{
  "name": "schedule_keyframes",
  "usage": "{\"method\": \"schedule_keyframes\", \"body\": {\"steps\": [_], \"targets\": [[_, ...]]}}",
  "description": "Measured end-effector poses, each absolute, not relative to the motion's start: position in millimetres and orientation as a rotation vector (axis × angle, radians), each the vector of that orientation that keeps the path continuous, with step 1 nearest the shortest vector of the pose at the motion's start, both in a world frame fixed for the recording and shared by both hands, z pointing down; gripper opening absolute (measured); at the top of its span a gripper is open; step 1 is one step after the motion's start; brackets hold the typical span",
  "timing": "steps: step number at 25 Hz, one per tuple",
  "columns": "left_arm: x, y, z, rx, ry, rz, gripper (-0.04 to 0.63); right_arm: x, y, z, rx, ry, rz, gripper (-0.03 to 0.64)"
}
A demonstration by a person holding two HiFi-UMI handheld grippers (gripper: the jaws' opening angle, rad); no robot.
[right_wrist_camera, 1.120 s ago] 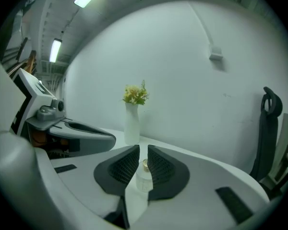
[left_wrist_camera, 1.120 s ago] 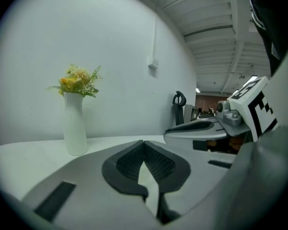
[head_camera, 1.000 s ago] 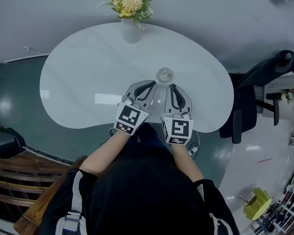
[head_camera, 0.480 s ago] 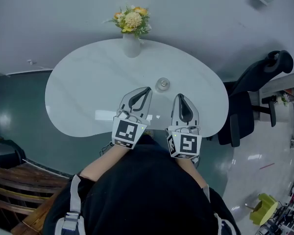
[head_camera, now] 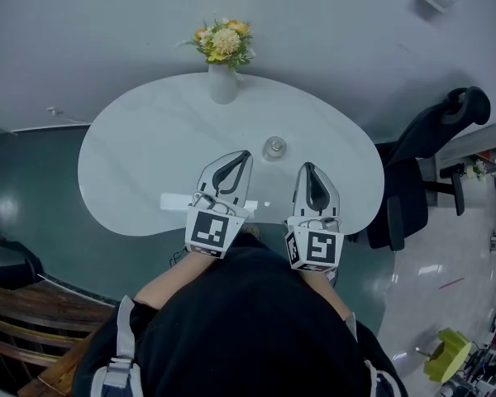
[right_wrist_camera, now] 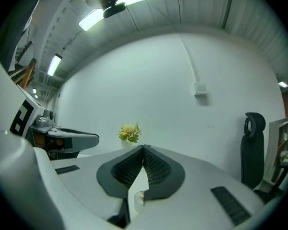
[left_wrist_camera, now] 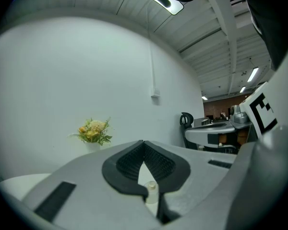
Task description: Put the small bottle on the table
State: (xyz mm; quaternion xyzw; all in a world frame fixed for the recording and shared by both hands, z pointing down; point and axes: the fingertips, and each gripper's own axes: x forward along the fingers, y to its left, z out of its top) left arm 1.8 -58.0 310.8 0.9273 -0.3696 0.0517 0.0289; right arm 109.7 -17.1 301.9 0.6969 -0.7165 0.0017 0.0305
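White kidney-shaped table (head_camera: 140, 164) fills my view. My left gripper (head_camera: 241, 155) and right gripper (head_camera: 308, 169) both have their jaws pressed together on nothing. A second ago they flanked the small bottle (head_camera: 274, 148); now they sit drawn back. The bottle stands upright on the table, apart from both tips.

A black office chair (head_camera: 413, 180) stands beside a pale grey wall (head_camera: 83, 23).

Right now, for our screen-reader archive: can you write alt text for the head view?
A small bottle stands on a white table, untouched, just beyond the left gripper and right gripper, both shut and empty. A vase of flowers sits at the far edge.
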Motion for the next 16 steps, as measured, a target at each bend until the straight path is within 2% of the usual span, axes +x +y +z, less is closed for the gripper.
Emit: {"method": "schedule_keyframes", "body": {"steps": [16], "targets": [[6.2,-58.0,320.6,2.867,-1.116,0.183,0.008,113.9,-16.7,313.3,2.139,-2.200,0.029,0.021]]}}
